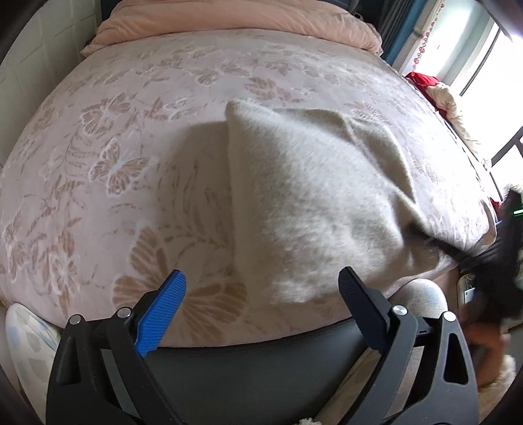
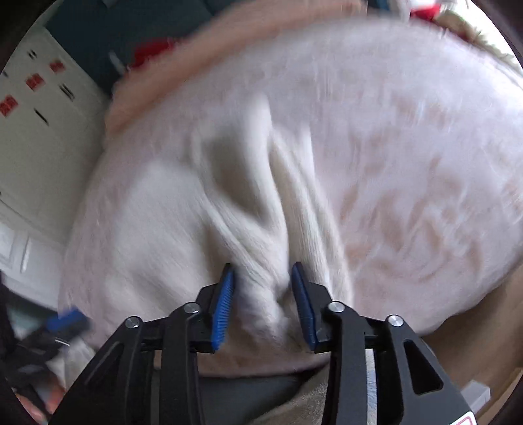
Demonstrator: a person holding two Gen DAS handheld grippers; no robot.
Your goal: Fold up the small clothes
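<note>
A fuzzy cream garment (image 1: pixel 313 196) lies spread on the pink floral bedspread (image 1: pixel 108 157), its right corner drawn up toward the bed's right edge. My left gripper (image 1: pixel 261 287) is open and empty, just in front of the garment's near edge. In the blurred right wrist view my right gripper (image 2: pixel 263 278) is shut on a bunched fold of the same cream garment (image 2: pixel 248 209), which stretches away from it in ridges. The right gripper also shows in the left wrist view (image 1: pixel 490 251) at the far right, dark and blurred.
A peach duvet (image 1: pixel 235 19) is piled at the head of the bed. Red and cream cloth (image 1: pixel 438 91) lies by the bright window at right. A white cabinet (image 2: pixel 39 137) stands left of the bed. The dark bed frame (image 1: pixel 261 369) runs along the near edge.
</note>
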